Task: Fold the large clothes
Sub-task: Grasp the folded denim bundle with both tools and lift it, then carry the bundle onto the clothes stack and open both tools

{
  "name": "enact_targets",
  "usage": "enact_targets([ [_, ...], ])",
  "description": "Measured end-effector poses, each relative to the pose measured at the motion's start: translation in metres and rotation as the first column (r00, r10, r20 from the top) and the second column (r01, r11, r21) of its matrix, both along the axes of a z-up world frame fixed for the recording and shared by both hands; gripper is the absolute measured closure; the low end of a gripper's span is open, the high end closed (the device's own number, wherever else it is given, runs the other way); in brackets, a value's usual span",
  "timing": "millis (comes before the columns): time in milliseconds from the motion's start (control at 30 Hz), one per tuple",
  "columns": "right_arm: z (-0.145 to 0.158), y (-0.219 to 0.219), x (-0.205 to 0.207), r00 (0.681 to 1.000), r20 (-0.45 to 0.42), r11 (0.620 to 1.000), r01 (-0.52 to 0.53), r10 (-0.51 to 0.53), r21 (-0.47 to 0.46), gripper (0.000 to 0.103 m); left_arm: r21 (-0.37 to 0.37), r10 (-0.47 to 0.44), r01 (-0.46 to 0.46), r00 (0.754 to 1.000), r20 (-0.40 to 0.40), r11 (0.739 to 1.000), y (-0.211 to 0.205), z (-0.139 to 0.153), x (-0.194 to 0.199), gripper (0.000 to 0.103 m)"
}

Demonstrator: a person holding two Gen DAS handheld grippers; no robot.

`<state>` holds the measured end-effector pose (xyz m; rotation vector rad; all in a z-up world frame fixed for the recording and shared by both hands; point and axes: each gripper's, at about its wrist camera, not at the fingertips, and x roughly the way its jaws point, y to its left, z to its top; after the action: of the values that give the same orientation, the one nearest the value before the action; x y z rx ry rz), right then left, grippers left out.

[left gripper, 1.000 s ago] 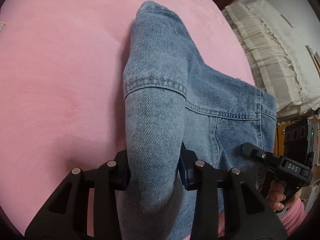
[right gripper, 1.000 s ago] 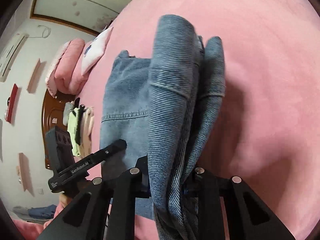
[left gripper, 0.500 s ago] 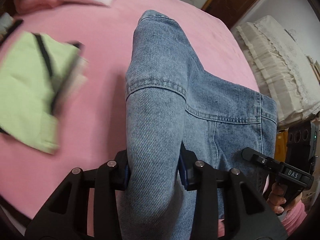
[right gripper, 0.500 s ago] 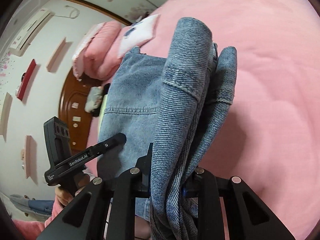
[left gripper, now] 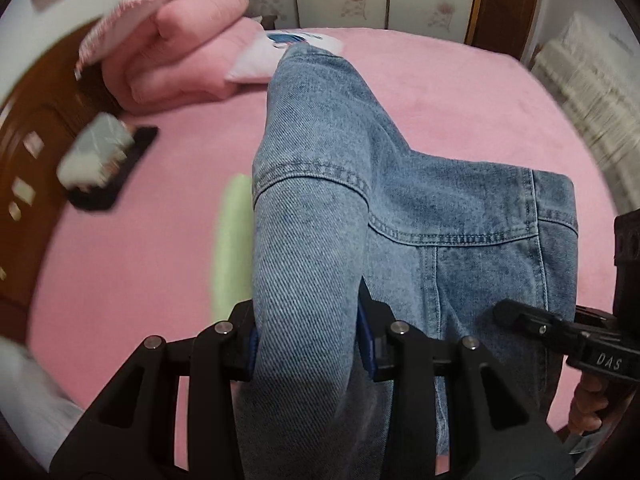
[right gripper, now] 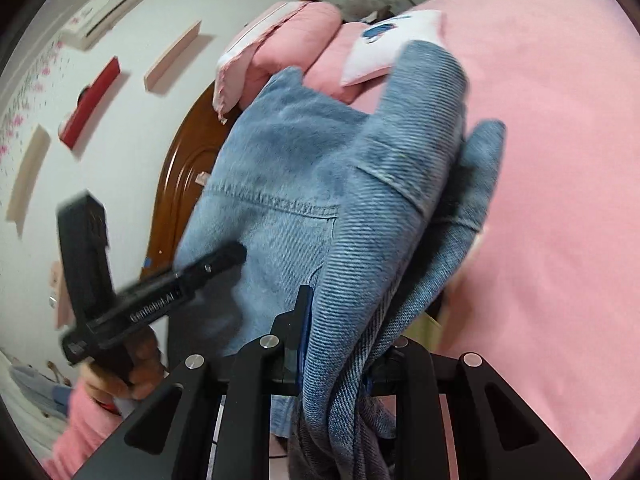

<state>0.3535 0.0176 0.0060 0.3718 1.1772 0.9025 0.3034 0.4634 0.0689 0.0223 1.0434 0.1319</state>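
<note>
A folded blue denim jacket point(left gripper: 400, 208) hangs in the air above the pink bed point(left gripper: 460, 92), held at both ends. My left gripper point(left gripper: 306, 340) is shut on a thick roll of its denim, which fills the gap between the jaws. In the right wrist view the same denim jacket point(right gripper: 288, 184) drapes forward, and my right gripper point(right gripper: 340, 360) is shut on a bunched fold of it. Each view shows the other gripper at the side, the right gripper point(left gripper: 568, 340) and the left gripper point(right gripper: 160, 300), held by a hand in a pink sleeve.
Folded pink quilts point(left gripper: 176, 52) and a white pillow point(left gripper: 272, 52) lie at the head of the bed. A blurred grey and black bundle point(left gripper: 104, 160) and a light green garment point(left gripper: 232, 240) lie on the bed at left. A brown wooden headboard point(right gripper: 188, 184) stands behind.
Both grippers have swept the held jacket up and across the bed toward its head. The quilts, pillow and headboard have come into view. The green garment has slid behind the denim.
</note>
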Motion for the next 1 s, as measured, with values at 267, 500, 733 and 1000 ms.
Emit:
enact_targets([
  [267, -0.099, 0.064, 0.002, 1.000, -0.010, 0.995, 0.024, -0.025, -0.101, 0.084, 0.029, 0.005, -0.004, 0.999, -0.034, 1.000, 0.075, -0.102, 0.039, 0.068],
  [500, -0.165, 0.064, 0.008, 0.998, 0.039, 0.961, 0.050, -0.041, -0.274, 0.079, 0.004, -0.021, 0.021, 0.999, 0.032, 1.000, 0.089, -0.181, 0.024, 0.057],
  [733, -0.158, 0.074, 0.006, 0.976, 0.214, 0.956, 0.015, 0.051, -0.293, 0.079, 0.006, 0.009, -0.010, 0.996, 0.084, 1.000, 0.084, -0.171, 0.008, 0.057],
  [1000, -0.148, 0.050, 0.001, 0.969, 0.247, 0.904, 0.110, -0.005, -0.414, 0.051, 0.012, 0.066, -0.068, 0.993, 0.098, 0.998, 0.063, -0.169, 0.010, 0.053],
])
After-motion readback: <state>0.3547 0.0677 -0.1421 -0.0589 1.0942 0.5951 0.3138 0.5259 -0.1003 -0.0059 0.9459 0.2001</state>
